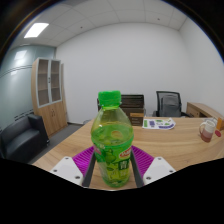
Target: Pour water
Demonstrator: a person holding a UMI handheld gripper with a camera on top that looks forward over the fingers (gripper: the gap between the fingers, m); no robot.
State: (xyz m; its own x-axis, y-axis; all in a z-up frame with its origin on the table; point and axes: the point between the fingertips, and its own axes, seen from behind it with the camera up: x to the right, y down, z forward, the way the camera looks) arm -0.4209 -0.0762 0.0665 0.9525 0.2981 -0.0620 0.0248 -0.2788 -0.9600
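The tongs (111, 165) are pinching a green, ribbed plastic bottle (111, 140) with a green screw cap between their magenta pads (80, 160), holding it upright above the smooth wooden tabletop (170, 140) stretching beyond them.

Between the gripper's (112, 172) fingers stands a bottle (111, 145) of clear, glossy green plastic with a smooth green plastic cap (109, 99) and a shiny printed label (112, 153). The finger pads (80, 160) look like matt, ribbed magenta rubber. Beyond them runs a smooth, satin wooden table (165, 139). Further back, a pale wooden cabinet (49, 95) has glass doors.
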